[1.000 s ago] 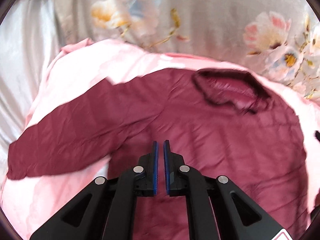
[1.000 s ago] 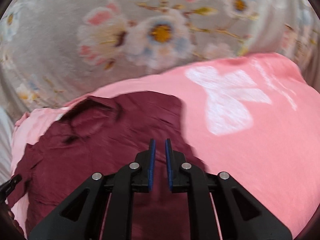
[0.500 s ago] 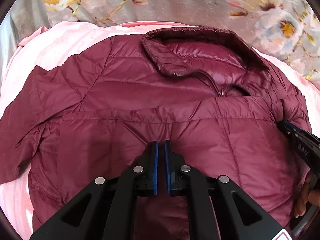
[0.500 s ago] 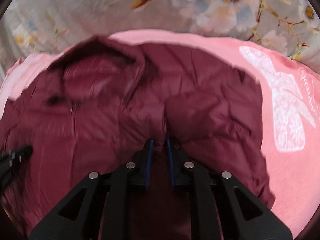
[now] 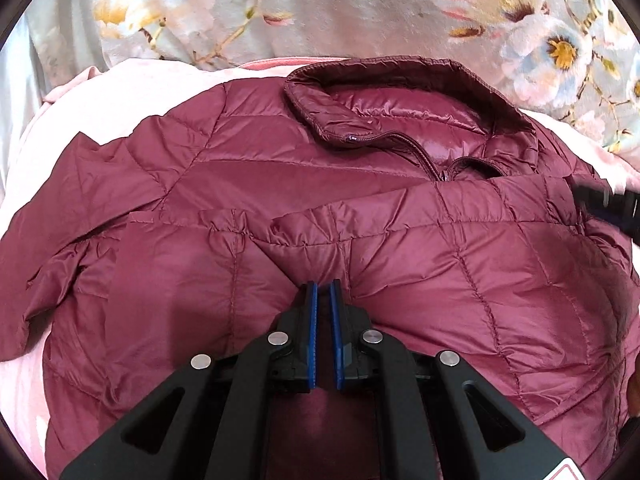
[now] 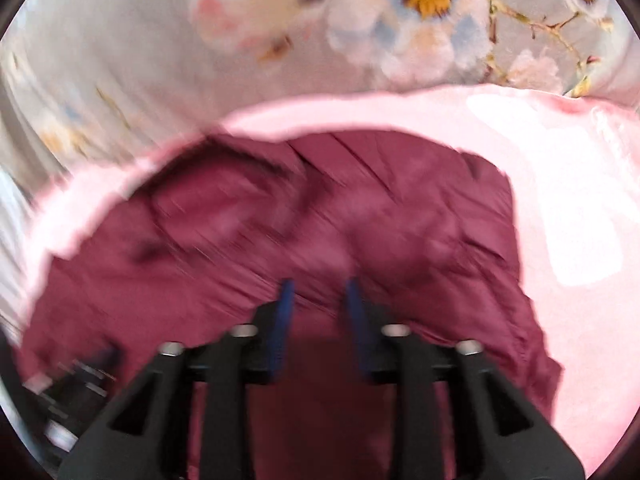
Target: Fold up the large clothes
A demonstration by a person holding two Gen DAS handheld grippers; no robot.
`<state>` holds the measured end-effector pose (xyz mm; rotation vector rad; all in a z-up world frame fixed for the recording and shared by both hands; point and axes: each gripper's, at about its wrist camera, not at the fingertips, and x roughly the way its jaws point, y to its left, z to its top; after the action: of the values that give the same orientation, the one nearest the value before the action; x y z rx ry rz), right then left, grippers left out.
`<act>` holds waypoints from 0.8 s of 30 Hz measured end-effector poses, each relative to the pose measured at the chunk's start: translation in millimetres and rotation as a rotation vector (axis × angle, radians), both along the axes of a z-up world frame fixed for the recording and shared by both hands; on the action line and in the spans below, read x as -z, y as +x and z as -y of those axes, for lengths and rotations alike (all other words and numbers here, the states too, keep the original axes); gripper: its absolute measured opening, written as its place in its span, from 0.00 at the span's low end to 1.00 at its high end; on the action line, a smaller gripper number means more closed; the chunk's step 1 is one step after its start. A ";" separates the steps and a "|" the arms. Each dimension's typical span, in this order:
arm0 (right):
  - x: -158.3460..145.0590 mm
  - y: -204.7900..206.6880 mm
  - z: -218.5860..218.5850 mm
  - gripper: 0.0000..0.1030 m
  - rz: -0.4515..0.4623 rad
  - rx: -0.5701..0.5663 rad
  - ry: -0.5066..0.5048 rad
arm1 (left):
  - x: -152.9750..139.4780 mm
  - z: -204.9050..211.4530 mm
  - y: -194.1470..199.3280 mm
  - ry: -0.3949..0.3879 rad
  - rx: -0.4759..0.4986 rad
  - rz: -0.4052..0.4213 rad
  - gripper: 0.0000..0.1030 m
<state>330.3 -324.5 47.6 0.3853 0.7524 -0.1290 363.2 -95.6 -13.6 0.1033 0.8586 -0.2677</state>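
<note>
Item: maroon quilted jacket (image 5: 400,240), front up, spread on a pink blanket (image 5: 120,92) over a floral bed cover (image 5: 360,12). Collar (image 5: 400,92) toward the far edge of the blanket, hem toward the near edge; long axis near to far. Lower body folded up over the chest, fold edge running crosswise just below the zip.

Left gripper (image 5: 324,292): nearly closed, blue pads pinching a pleat of the folded-up layer at mid-width, fabric puckered around the tips.

Right gripper (image 6: 318,292): view blurred. Jaws just opened, about half wide, nothing pressed between the pads; jacket fabric directly beneath and beyond the tips. Also visible as a dark blur at the right edge of the left wrist view, near the jacket's right shoulder.

Judgement: fold laid, right side released, left pinch not yet let go. Sleeve splayed toward the left edge of the blanket; left gripper nearer it.
</note>
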 end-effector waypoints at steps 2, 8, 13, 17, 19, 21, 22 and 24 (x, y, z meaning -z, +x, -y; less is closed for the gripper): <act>-1.8 18.8 -6.6 0.44 -0.003 -0.018 -0.001 | 0.4 -0.8 0.4 -0.005 0.000 -0.001 0.08; 25.8 59.3 1.4 0.47 -0.100 0.042 0.094 | 0.2 -2.3 -0.8 -0.019 -0.003 -0.001 0.08; 4.3 65.6 -20.6 0.07 -0.051 -0.042 0.048 | -0.2 -3.3 -1.3 -0.027 -0.005 -0.003 0.08; -16.0 52.2 -21.4 0.06 0.043 -0.031 0.043 | -0.9 -3.8 -1.4 -0.032 -0.005 -0.005 0.08; -7.0 54.5 -27.9 0.06 -0.005 -0.032 -0.074 | -1.0 -3.9 -1.3 -0.033 -0.006 -0.006 0.08; 13.0 59.9 -29.1 0.07 -0.084 -0.035 -0.157 | -1.0 -3.6 -1.5 -0.030 -0.006 -0.005 0.08; 19.2 61.2 -28.3 0.08 -0.093 -0.035 -0.164 | -1.0 -3.4 -1.5 -0.028 -0.006 -0.004 0.08; 19.4 58.3 -23.5 0.10 -0.080 -0.036 -0.128 | -1.1 -3.0 -1.3 -0.023 -0.006 -0.004 0.08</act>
<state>388.6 -301.0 28.1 0.2458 0.8249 -0.1590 361.9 -92.6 -12.4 0.0791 0.8592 -0.2718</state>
